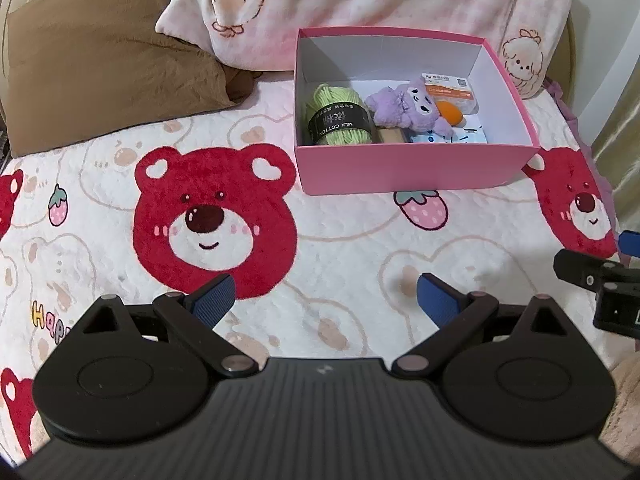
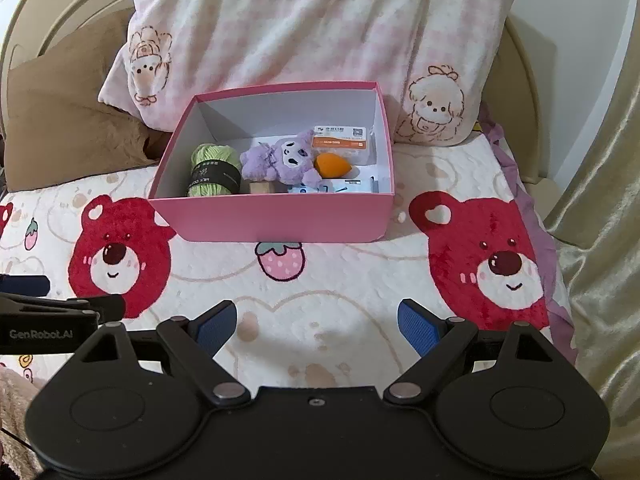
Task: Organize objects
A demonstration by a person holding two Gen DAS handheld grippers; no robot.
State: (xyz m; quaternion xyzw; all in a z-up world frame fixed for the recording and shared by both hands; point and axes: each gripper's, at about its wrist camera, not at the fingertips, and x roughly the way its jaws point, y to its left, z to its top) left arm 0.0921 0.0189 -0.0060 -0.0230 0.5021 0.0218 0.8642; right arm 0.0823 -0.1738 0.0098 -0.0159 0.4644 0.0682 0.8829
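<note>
Currently, both the left hand-held gripper (image 1: 325, 300) and right hand-held gripper (image 2: 316, 326) hover spread and empty above the bed (image 1: 340, 248); yarn (image 1: 338, 118), plush toy (image 1: 404, 106) and packets sit inside the pink box (image 1: 400, 168).

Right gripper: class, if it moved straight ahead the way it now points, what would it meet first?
Probably the near wall of the pink box. The open right gripper hangs over bare bedspread, though depth is unclear.

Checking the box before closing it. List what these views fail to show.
- Wooden block: both views, mostly hidden by the purple plush and the pink box front wall.
- White packets: print too small.
- Right claw: left wrist view, cut off by the edge.
</note>
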